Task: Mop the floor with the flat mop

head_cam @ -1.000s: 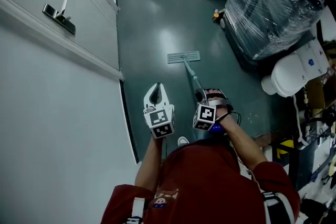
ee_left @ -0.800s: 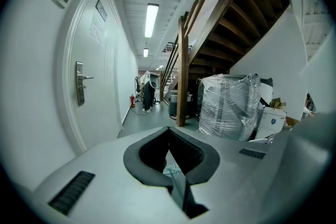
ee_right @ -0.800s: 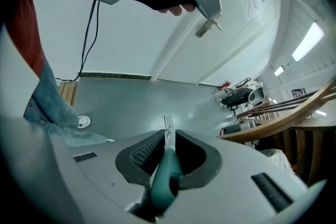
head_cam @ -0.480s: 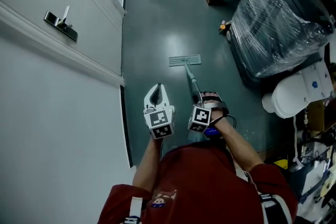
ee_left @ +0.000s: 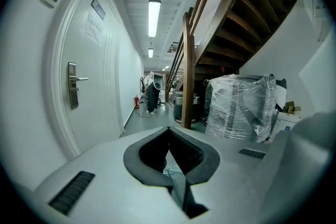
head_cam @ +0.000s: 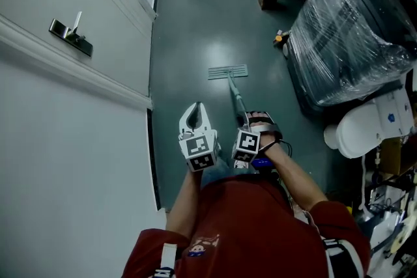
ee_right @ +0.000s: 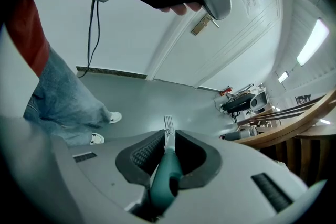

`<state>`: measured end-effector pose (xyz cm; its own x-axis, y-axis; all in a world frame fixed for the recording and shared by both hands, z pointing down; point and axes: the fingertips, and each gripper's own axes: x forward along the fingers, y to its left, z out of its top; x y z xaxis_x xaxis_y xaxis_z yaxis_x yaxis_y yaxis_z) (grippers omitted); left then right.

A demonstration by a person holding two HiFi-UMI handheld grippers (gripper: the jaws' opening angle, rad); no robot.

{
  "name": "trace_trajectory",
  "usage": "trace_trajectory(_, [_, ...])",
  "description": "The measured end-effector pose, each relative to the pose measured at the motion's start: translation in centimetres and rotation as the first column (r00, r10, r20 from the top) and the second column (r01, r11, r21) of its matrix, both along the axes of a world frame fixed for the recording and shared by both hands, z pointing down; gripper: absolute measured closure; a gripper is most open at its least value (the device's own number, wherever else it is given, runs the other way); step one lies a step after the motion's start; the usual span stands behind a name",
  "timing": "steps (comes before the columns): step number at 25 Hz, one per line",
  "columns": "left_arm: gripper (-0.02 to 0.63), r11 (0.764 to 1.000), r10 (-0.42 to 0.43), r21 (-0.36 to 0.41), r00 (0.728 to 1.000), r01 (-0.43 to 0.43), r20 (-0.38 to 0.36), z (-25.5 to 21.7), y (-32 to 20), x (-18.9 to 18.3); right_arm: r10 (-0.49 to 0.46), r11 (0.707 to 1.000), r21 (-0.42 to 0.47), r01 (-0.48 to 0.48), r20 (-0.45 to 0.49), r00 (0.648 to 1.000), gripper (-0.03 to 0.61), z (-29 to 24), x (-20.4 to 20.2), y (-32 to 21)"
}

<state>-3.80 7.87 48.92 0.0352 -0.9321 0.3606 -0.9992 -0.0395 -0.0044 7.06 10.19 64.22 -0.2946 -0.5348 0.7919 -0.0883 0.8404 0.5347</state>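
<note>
Currently the right gripper (ee_right: 167, 139) clamps the mop handle (ee_right: 164, 181); the left gripper (ee_left: 169, 136) is closed, empty. Best press the pad (head_cam: 228, 71) flat to the floor (head_cam: 189, 23).

I saw a dark red top (head_cam: 247, 224) with a small cartoon print (head_cam: 203, 245) on the chest, pale blue jeans (ee_right: 63, 107) and white trainers (ee_right: 114, 117). The left gripper (ee_left: 168, 131) and right gripper (ee_right: 167, 136) were pale grey shells with dark ribbed pads (ee_right: 143, 153), each carrying a cube (head_cam: 199, 148) of black-and-white square markers. A thin black cable (ee_right: 94, 23) hung from the left one.
</note>
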Motion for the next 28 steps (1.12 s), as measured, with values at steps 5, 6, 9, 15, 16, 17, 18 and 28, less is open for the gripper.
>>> trace_trajectory(5, [0.598,1.0,0.01,0.001,1.0,-0.01,-0.004,1.1,-4.3,-1.0,0.003,1.0,0.003,-0.003,0.003,1.0,0.508,0.1,-1.1,-3.9])
trace_trajectory(6, [0.598,1.0,0.013,-0.002,1.0,-0.013,-0.007,1.4,-5.2,-1.4,0.009,1.0,0.003,-0.009,0.003,1.0,0.508,0.2,-1.4,-4.8])
trace_trajectory(9, [0.598,1.0,0.021,-0.008,1.0,-0.022,-0.011,1.9,-8.3,-3.2,0.017,1.0,0.004,-0.017,-0.002,1.0,0.508,0.2,-3.0,-7.6])
trace_trajectory(15, [0.598,1.0,0.028,0.0,0.999,-0.028,-0.018,1.4,-14.6,-6.8,0.031,1.0,0.007,-0.031,-0.015,0.999,0.508,0.3,-5.9,-13.7])
trace_trajectory(16, [0.598,1.0,0.028,-0.001,0.999,-0.028,-0.02,1.3,-15.6,-7.4,0.036,0.999,0.006,-0.036,-0.014,0.999,0.508,0.3,-6.4,-14.7])
trace_trajectory(17, [0.598,1.0,0.028,-0.001,0.999,-0.028,-0.022,1.3,-16.6,-8.1,0.039,0.999,0.01,-0.039,-0.016,0.999,0.508,0.6,-6.9,-15.8])
trace_trajectory(18, [0.598,1.0,0.03,0.0,0.999,-0.03,-0.025,1.2,-17.5,-8.7,0.043,0.999,0.016,-0.043,-0.02,0.999,0.508,1.1,-7.4,-16.8])
trace_trajectory(28, [0.598,0.999,0.051,-0.002,0.998,-0.051,-0.048,0.7,-26.4,-15.5,0.092,0.996,-0.014,-0.092,-0.034,0.995,0.508,0.2,-13.6,-25.7])
